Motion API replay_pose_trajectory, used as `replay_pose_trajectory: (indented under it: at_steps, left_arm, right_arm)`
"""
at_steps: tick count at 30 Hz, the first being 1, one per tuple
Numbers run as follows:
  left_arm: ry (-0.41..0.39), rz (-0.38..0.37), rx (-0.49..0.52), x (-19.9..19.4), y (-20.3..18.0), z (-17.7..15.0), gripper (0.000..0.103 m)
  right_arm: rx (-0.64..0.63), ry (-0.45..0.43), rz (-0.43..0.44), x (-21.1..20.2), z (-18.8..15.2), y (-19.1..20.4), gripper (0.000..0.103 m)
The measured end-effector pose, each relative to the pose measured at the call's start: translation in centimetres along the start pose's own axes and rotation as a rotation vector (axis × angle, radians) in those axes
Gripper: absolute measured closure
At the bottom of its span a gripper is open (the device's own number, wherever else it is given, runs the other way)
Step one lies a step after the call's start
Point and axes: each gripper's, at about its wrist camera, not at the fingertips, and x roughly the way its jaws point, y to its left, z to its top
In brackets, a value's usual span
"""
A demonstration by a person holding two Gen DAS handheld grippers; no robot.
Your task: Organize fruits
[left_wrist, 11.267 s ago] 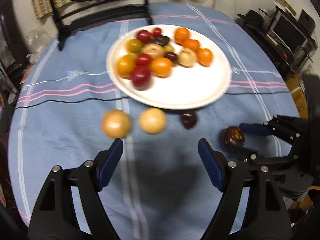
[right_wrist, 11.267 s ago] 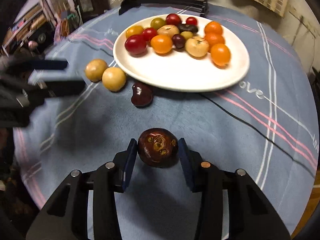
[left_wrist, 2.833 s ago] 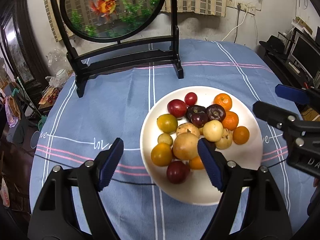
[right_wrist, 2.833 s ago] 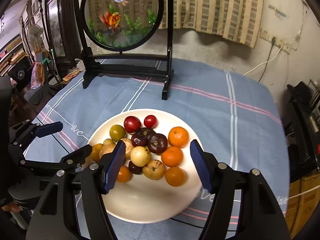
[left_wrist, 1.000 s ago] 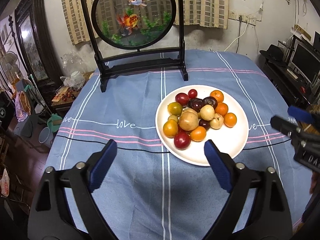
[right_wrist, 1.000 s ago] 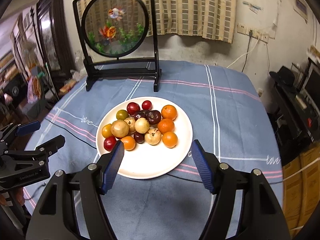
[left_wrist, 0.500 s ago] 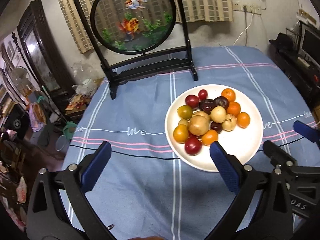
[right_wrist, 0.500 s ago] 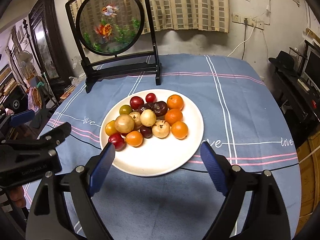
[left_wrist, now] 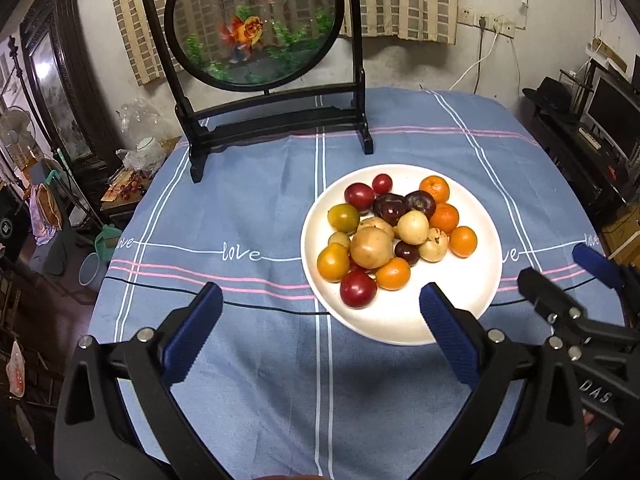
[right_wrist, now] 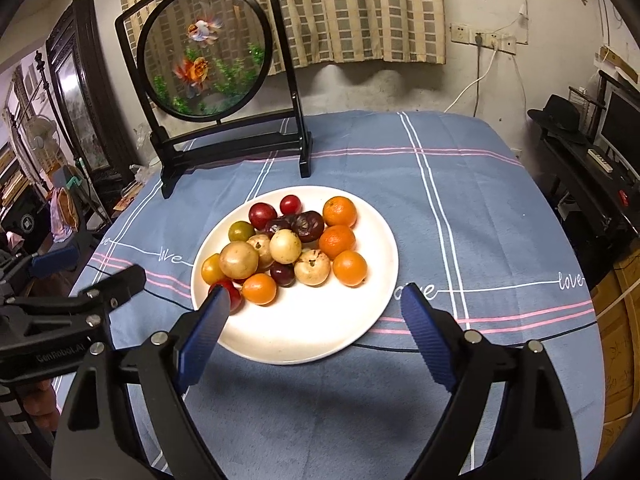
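Observation:
A white plate (left_wrist: pixel 460 308) (right_wrist: pixel 320 320) sits on the blue tablecloth (left_wrist: pixel 240 360) with a pile of fruit on its far half. The pile has oranges (left_wrist: pixel 463 241) (right_wrist: pixel 349 267), tan round fruits (left_wrist: pixel 371 247) (right_wrist: pixel 239 259), red ones (left_wrist: pixel 358 289) and dark purple ones (right_wrist: pixel 307 225). My left gripper (left_wrist: pixel 318 300) hangs open above the cloth, left of the plate's near rim, with nothing between its fingers. My right gripper (right_wrist: pixel 314 296) is open over the plate's near edge, also empty. Each gripper shows in the other's view, the right gripper (left_wrist: pixel 556 266) at the right edge and the left gripper (right_wrist: pixel 96 268) at the left edge.
A round goldfish screen on a black stand (left_wrist: pixel 256 24) (right_wrist: pixel 204 48) stands at the table's far side. Dark shelving with a monitor (left_wrist: pixel 600 120) lines the right wall. Household clutter (left_wrist: pixel 60 216) fills the floor to the left of the table.
Fruits that lay on the cloth, and the dark one in the right gripper, now sit on the plate. Both grippers have drawn back from the plate and their jaws stand wider.

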Motion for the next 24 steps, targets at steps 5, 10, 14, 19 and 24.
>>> replay_pose_trajectory:
  at_steps: [5, 10, 14, 19, 24]
  left_arm:
    - [0.049, -0.016, -0.010, 0.3, 0.1, 0.1, 0.003]
    - [0.027, -0.059, -0.048, -0.3, 0.6, 0.2, 0.003]
    - [0.005, -0.029, -0.030, -0.5, 0.2, 0.2, 0.003]
    - [-0.018, -0.006, 0.022, -0.8, -0.5, 0.0, 0.003]
    - [-0.073, -0.008, 0.046, -1.5, -0.9, -0.4, 0.003]
  right_arm:
    - [0.010, -0.006, -0.018, -0.2, 0.1, -0.4, 0.015]
    - [0.013, 0.001, -0.029, -0.2, 0.1, -0.6, 0.015]
    - [0.009, 0.005, -0.031, -0.1, 0.0, -0.6, 0.015]
    - [0.006, 0.004, -0.030, -0.2, 0.1, -0.5, 0.015]
    - [0.007, 0.004, -0.030, -0.3, 0.1, -0.5, 0.015]
